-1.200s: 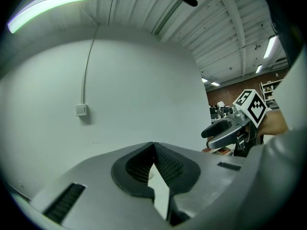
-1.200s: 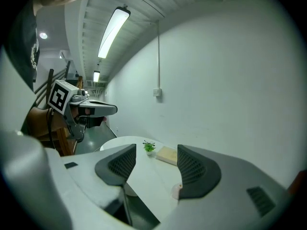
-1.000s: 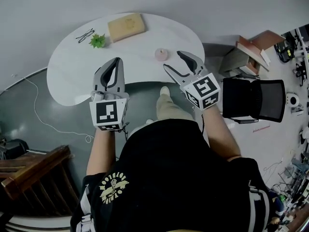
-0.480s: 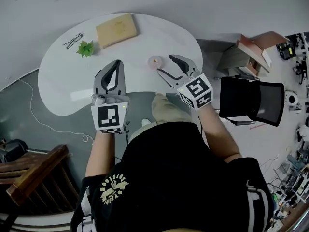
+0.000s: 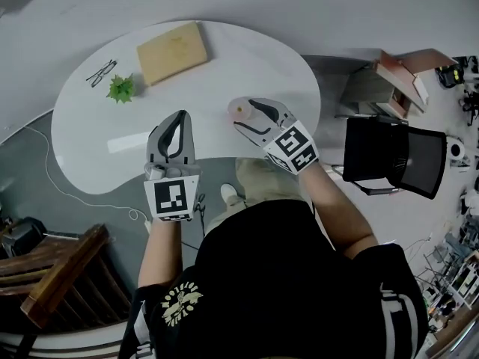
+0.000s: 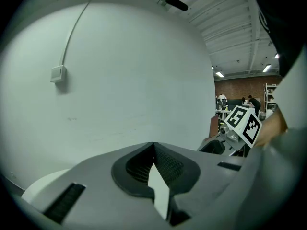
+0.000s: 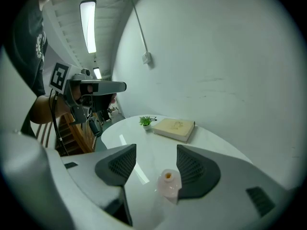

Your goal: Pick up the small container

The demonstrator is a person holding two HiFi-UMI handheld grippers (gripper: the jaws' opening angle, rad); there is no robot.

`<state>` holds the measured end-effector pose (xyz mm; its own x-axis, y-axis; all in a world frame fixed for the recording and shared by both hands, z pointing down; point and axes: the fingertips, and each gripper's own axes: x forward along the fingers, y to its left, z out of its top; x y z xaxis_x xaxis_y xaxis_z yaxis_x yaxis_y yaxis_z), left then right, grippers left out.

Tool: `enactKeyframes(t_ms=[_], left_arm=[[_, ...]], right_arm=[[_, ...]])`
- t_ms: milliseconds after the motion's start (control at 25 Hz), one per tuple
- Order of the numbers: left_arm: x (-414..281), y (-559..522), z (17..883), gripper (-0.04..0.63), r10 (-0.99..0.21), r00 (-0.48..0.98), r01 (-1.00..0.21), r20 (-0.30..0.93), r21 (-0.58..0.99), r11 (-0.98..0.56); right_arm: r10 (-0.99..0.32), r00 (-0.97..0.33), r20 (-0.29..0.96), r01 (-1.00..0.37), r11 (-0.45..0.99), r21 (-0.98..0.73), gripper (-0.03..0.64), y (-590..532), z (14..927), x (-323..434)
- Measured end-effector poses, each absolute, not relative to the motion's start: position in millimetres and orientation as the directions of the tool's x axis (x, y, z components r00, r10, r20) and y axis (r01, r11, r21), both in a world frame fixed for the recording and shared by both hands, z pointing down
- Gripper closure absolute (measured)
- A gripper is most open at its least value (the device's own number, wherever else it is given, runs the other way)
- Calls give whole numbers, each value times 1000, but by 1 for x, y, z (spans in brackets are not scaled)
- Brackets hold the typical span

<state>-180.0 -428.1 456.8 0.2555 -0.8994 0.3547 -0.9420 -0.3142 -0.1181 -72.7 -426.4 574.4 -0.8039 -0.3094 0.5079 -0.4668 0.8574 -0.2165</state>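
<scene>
on the near right part of the white table (image 5: 224, 58), the small container (image 5: 239, 110), a pale pink pot with a small opening on top, stands upright on the tabletop. the right gripper (image 5: 241, 114) is set around it with its jaws wide apart; in the right gripper view the small container (image 7: 169, 182) sits in the gap, just beside the right-hand pad and well clear of the left one, and nothing is clasped. the left gripper (image 5: 178, 122) hangs over the near edge, left of the container, jaws brought together and empty, as the left gripper view confirms (image 6: 153, 162). far left on the table lie a tan book (image 5: 172, 52), a small green plant (image 5: 120, 88) and a pair of glasses (image 5: 99, 72). judged progress: approach done and the container bracketed; closing the jaws and lifting are not yet done.
</scene>
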Motion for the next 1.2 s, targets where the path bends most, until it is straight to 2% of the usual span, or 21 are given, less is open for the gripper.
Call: enactKeyframes(t_ms=[400,600,720,800,1200], left_arm=[[-177,-439,515,574,-865,237,-951,442,-77,-300],[-176,-436,531,574,-857,234,-954,459,-61,-294],[-177,-432,540,574,-842,227,-954,490,-64,-294],[-178,-430,542,574,-838,222,-955,499,-63,-291],[-183,-423,528,574,-858,208,-958,470,-78,-275]], right_arm=[[-255,-769,586,-415,896,-155,362,-431,648,-81],[-281,-765,580,-394,916,-76,405,-433,661,-87],[-337,-740,582,-418,908,-5,467,-439,668,-85],[-364,-741,565,-424,905,28,474,-440,669,-86],[-371,-740,560,-456,890,-14,480,-440,667,-88]])
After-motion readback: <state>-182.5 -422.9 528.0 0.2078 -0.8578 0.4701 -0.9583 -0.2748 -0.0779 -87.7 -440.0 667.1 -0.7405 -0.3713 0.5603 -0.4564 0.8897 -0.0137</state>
